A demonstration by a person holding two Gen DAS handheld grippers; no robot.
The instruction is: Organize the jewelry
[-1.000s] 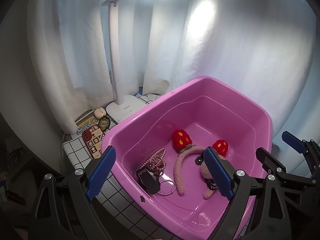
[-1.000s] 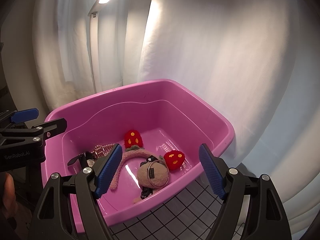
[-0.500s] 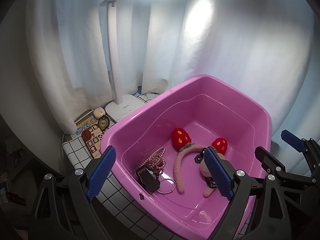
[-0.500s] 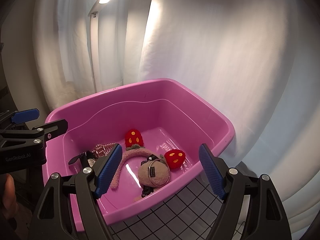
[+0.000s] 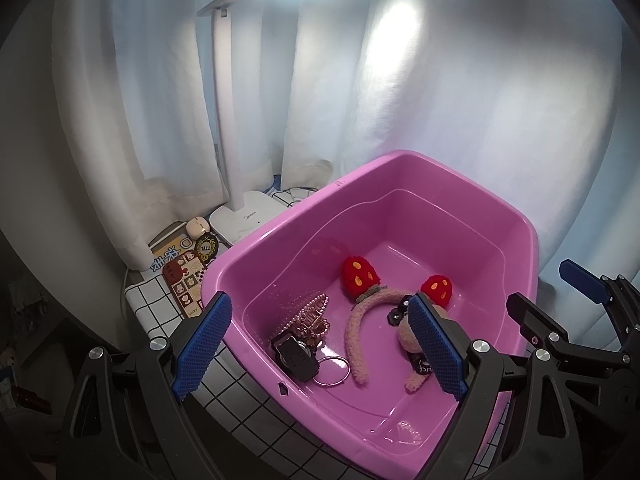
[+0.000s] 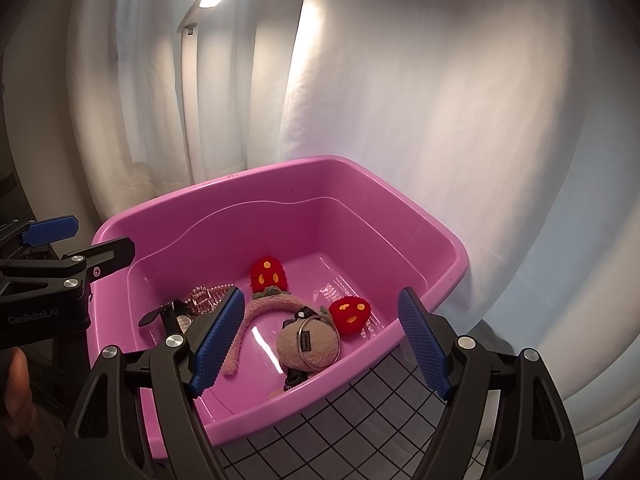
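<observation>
White curtains [image 5: 460,120] back a tiled worktop [image 5: 156,312] carrying a pink tub [image 5: 520,248]. In the tub lie a headband [image 5: 360,320] with red ears, a plush [image 6: 316,344] at its 4 o'clock, pearl jewelry [image 5: 310,314] at its 9, with a watch [image 5: 296,356] and a ring [image 5: 332,366] touching below. Both tools, left [image 5: 320,348] and right [image 6: 320,340], hang spread and empty over the near rim. A lamp [image 5: 244,216] stands at the tub's 10 o'clock.
</observation>
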